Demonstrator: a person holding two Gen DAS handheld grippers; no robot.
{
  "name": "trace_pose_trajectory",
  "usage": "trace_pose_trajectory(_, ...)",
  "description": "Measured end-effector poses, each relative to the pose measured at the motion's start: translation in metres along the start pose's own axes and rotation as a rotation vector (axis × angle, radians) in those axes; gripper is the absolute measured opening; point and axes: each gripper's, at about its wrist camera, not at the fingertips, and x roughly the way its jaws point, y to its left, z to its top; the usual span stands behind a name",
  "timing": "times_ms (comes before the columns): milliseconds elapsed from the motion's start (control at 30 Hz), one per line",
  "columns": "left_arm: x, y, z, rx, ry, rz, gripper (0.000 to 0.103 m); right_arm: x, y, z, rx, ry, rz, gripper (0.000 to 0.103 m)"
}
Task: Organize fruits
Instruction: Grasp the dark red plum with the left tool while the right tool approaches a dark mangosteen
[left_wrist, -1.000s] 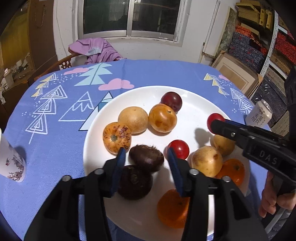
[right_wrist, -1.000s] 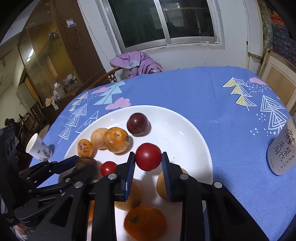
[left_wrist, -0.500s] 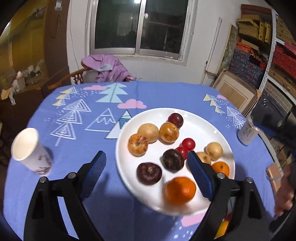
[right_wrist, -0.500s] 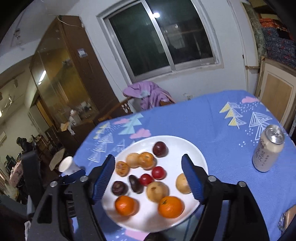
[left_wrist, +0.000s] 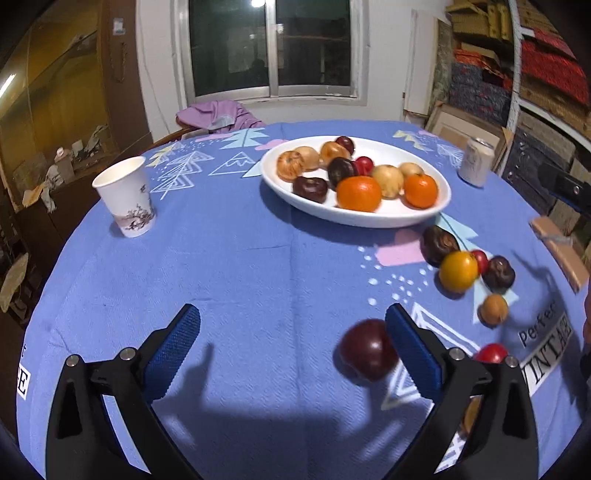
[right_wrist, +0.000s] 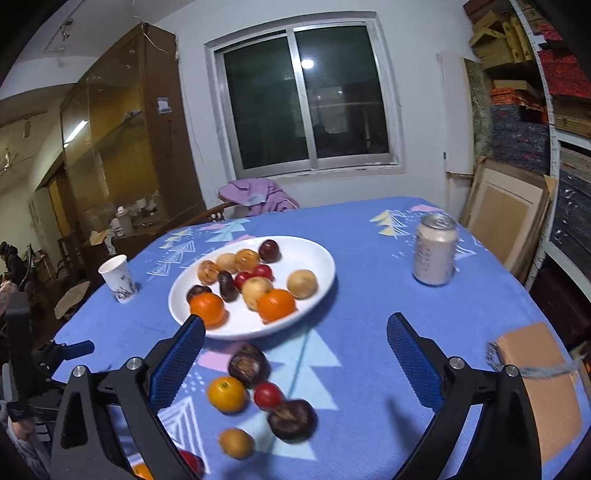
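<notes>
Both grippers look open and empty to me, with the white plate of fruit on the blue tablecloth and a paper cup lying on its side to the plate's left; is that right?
Nearly. The paper cup stands upright rather than lying on its side, as the left wrist view shows. The rest holds: left gripper and right gripper open and empty, white plate on the blue tablecloth.

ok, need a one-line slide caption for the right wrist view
Open right gripper above the blue tablecloth, loose fruits below it, white fruit plate and drink can beyond.

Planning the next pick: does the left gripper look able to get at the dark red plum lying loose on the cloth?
Probably yes. The left tongs are open wide, and the dark red plum lies alone on the tablecloth beside the right-hand finger, with nothing in the way.
</notes>
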Motion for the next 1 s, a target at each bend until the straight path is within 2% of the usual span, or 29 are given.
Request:
trace_pose_trajectory(100, 0.001, -0.017, -0.006, 0.077, 0.001, 0.002, 0.099, -0.001, -0.013, 0.001, 0.052, 0.013, 0.021, 0.100)
trace_pose_trajectory(233, 0.010, -0.032, -0.010, 0.146, 0.045, -0.007, 0.099, 0.005, -0.021, -0.001, 0.087, 0.054, 0.040, 0.100)
trace_pose_trajectory(467, 0.020, -0.019, -0.009, 0.084, 0.108, -0.043, 0.099, 0.011, -0.012, -0.007, 0.062, 0.099, 0.048, 0.100)
trace_pose_trajectory(633, 0.023, -0.017, -0.009, 0.076, 0.123, -0.048, 0.099, 0.024, -0.004, -0.015, 0.016, 0.171, 0.051, 0.100)
trace_pose_trajectory(833, 0.022, -0.015, -0.007, 0.060, 0.116, -0.043, 0.099, 0.037, -0.011, -0.021, 0.120, 0.258, 0.166, 0.099)
trace_pose_trajectory(933, 0.022, -0.016, -0.006, 0.069, 0.113, -0.039, 0.099, 0.038, -0.006, -0.023, 0.132, 0.288, 0.243, 0.090)
trace_pose_trajectory(1000, 0.021, -0.018, -0.006, 0.073, 0.111, -0.038, 0.098, 0.037, 0.000, -0.023, 0.104, 0.291, 0.249, 0.087)
